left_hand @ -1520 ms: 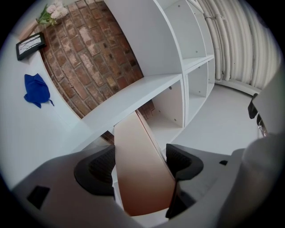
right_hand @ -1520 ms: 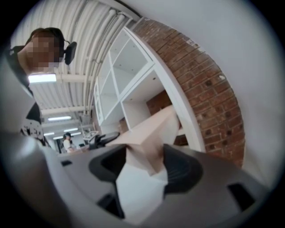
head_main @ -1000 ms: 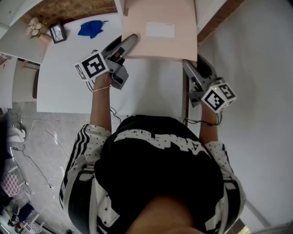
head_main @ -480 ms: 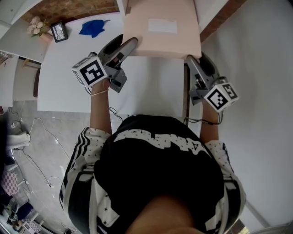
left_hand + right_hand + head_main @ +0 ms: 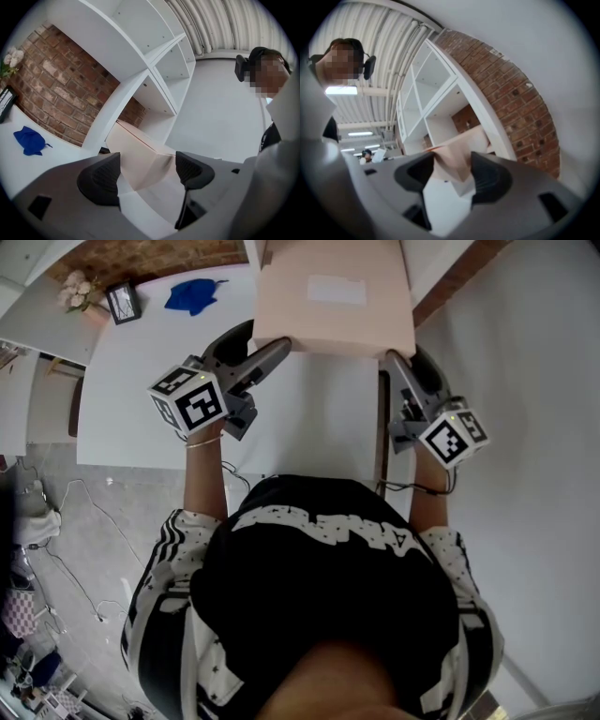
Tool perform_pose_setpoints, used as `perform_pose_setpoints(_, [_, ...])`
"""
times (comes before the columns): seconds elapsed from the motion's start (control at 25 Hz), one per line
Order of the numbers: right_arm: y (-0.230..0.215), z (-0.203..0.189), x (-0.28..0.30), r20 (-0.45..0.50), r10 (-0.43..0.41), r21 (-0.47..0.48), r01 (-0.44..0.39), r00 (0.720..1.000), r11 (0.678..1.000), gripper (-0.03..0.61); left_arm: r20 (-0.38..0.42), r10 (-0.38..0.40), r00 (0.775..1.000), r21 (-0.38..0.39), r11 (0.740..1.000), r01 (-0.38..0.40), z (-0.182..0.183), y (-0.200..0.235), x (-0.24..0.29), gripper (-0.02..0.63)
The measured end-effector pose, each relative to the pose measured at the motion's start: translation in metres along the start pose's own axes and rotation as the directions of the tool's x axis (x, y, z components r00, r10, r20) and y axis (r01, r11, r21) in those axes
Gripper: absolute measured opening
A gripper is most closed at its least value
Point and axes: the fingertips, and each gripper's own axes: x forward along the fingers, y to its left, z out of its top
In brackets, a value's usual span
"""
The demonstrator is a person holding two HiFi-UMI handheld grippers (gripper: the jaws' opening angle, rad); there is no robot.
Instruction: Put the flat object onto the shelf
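Over a white worktop (image 5: 141, 390), a person seen from above is holding a flat pink box (image 5: 328, 320) out in front of the body with two hand-held tools. The left claw (image 5: 272, 345) is gripping the box at its near left corner, and the right claw (image 5: 392, 360) is gripping the near right corner. A white label (image 5: 336, 289) is showing on the box's upper face.

From the left gripper view, the two dark pads (image 5: 101, 178) are standing well apart and pressing on the thick edge of the box, which is filling the gap between them. From the right gripper view, the pads (image 5: 487, 176) are likewise clamping the box corner from both sides.

The box is pointing away from the person, with its far end reaching the foot of a white cube shelf (image 5: 154, 70) that is standing against a brick wall (image 5: 56, 89). Whether the box is touching the worktop is unclear.

At the far left of the worktop, well apart from the box, a blue cloth (image 5: 190, 294), a small picture frame (image 5: 122, 304) and a bunch of pale flowers (image 5: 75, 289) are lying.
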Motion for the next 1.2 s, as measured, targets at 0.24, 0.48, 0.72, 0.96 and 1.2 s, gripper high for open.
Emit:
perform_pose_setpoints(0.24, [-0.001, 0.002, 0.005, 0.001, -0.009, 0.009, 0.009, 1.0, 1.0, 0.267, -0.022, 0.019, 1.0, 0.008, 1.0, -0.019, 0.002, 0.005, -0.001, 0.354])
perform_pose_setpoints(0.48, [-0.01, 0.004, 0.017, 0.001, -0.018, 0.016, 0.018, 1.0, 1.0, 0.267, -0.035, 0.058, 0.998, 0.038, 0.998, -0.057, 0.004, 0.018, 0.008, 0.336])
perform_pose_setpoints(0.72, [-0.014, 0.007, 0.019, 0.004, -0.03, 0.019, 0.029, 1.0, 0.999, 0.265, -0.028, 0.074, 0.997, 0.04, 0.997, -0.073, 0.006, 0.018, 0.013, 0.331])
perform_pose_setpoints(0.96, [-0.017, 0.009, 0.026, -0.002, -0.027, 0.012, 0.027, 1.0, 1.0, 0.265, -0.035, 0.094, 0.995, 0.043, 0.995, -0.092, 0.009, 0.023, 0.017, 0.322])
perform_pose_setpoints(1.2, [-0.02, 0.009, 0.026, 0.001, -0.051, 0.025, 0.051, 0.999, 0.998, 0.265, -0.046, 0.106, 0.993, 0.053, 0.993, -0.104, 0.01, 0.024, 0.018, 0.314])
